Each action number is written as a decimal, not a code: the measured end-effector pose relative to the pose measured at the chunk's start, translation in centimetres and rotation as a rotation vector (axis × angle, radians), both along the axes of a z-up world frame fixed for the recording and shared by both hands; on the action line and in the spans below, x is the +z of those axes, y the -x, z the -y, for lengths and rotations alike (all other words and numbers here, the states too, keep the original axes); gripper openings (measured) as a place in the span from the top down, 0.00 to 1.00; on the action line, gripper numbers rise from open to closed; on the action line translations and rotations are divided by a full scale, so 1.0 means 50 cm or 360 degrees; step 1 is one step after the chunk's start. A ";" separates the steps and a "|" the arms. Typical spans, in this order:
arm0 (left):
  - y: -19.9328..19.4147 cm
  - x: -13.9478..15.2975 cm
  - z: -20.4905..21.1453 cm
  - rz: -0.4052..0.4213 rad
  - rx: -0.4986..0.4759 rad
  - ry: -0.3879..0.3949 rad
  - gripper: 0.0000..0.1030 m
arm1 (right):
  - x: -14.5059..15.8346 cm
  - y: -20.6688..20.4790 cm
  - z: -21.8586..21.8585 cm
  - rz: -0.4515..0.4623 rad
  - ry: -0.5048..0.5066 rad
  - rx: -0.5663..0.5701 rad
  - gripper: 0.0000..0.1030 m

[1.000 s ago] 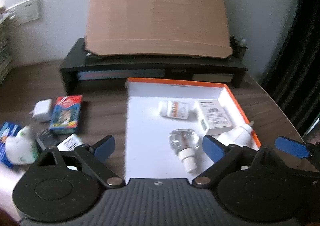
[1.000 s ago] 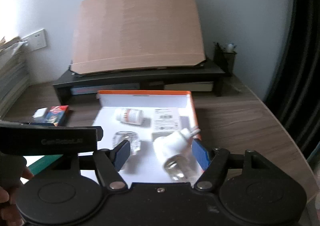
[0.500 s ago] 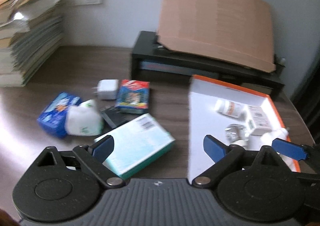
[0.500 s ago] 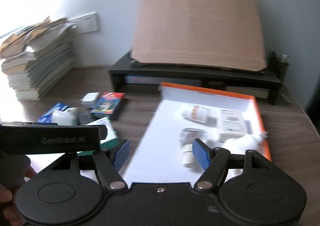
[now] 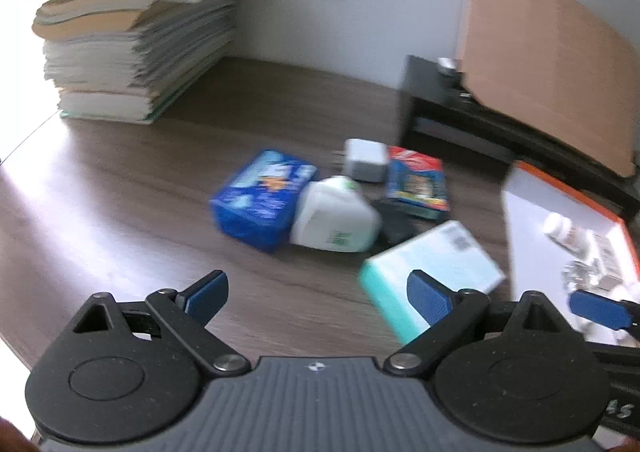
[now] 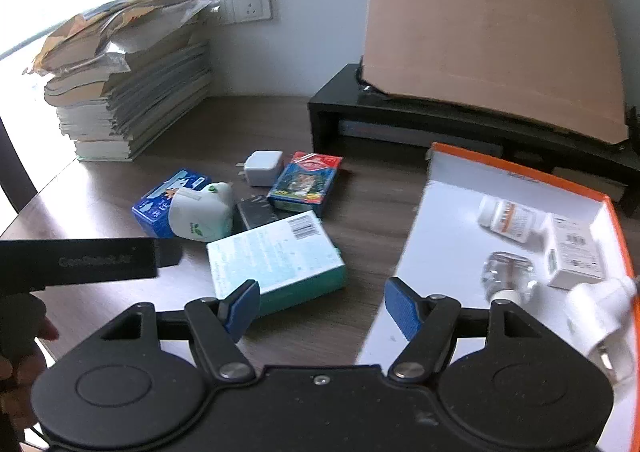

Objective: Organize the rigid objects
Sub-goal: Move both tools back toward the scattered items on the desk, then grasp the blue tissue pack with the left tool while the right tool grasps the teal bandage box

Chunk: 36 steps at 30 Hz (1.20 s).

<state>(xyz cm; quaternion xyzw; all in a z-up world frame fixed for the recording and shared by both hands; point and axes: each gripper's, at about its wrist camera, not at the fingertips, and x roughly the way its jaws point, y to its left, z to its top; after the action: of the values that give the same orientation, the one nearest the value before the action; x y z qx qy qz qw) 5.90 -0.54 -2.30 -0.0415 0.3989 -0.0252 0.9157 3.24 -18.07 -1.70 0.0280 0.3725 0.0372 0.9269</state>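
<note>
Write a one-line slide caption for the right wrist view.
Open right gripper above a wooden desk, between a teal box and an orange-rimmed tray of small items.

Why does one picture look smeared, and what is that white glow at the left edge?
Left wrist view: everything on the table is motion-blurred, the blue packet and teal box soft-edged, while the tongs stay crisp. Right wrist view: far sharper; the barcode on the teal box shows. Both views: bright daylight from the left washes out the table edge and paper stack; the fisheye lens bends straight lines.
</note>
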 end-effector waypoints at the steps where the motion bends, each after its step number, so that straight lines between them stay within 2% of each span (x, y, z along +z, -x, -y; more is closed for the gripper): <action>1: -0.006 -0.004 -0.014 -0.0007 0.0024 -0.0008 0.04 | -0.003 -0.006 -0.006 -0.0009 -0.0002 0.0002 0.20; 6: -0.056 -0.020 -0.083 -0.0035 0.0133 -0.0041 0.04 | -0.017 -0.034 -0.023 -0.0057 -0.0011 -0.0028 0.20; 9: -0.096 -0.028 -0.107 -0.0046 0.0132 -0.0064 0.04 | -0.024 -0.047 -0.026 -0.0085 -0.0016 -0.0068 0.20; 16: -0.180 -0.043 -0.106 -0.0003 -0.0026 -0.0114 0.04 | -0.036 -0.071 -0.022 -0.0141 -0.0027 -0.0180 0.20; 20: -0.214 -0.047 -0.102 0.0012 -0.0143 -0.0078 0.03 | -0.041 -0.085 -0.020 -0.0168 -0.0048 -0.0258 0.20; 24: -0.231 -0.063 -0.096 -0.0038 -0.0259 -0.0068 0.04 | -0.042 -0.096 -0.023 -0.0185 -0.0071 -0.0320 0.20; 27: -0.238 -0.078 -0.103 -0.0064 -0.0277 -0.0032 0.03 | -0.047 -0.106 -0.025 -0.0205 -0.0091 -0.0361 0.20; 29: -0.241 -0.079 -0.111 -0.0066 -0.0284 0.0009 0.09 | -0.049 -0.112 -0.028 -0.0220 -0.0121 -0.0392 0.20; 31: -0.236 -0.074 -0.114 -0.0042 -0.0304 -0.0028 0.34 | -0.051 -0.117 -0.029 -0.0243 -0.0174 -0.0434 0.20; 32: -0.234 -0.071 -0.116 -0.0035 -0.0309 -0.0045 0.39 | -0.051 -0.120 -0.030 -0.0260 -0.0209 -0.0467 0.20; 36: -0.240 -0.067 -0.148 -0.0051 -0.0268 0.0015 0.39 | -0.052 -0.135 -0.029 -0.0325 -0.0358 -0.0640 0.20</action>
<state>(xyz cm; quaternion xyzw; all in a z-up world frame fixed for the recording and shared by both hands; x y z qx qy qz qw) 17.91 6.86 -5.67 -0.0126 0.4156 -0.1033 0.9036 9.98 -16.60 -4.31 0.2082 0.4447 -0.1099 0.8642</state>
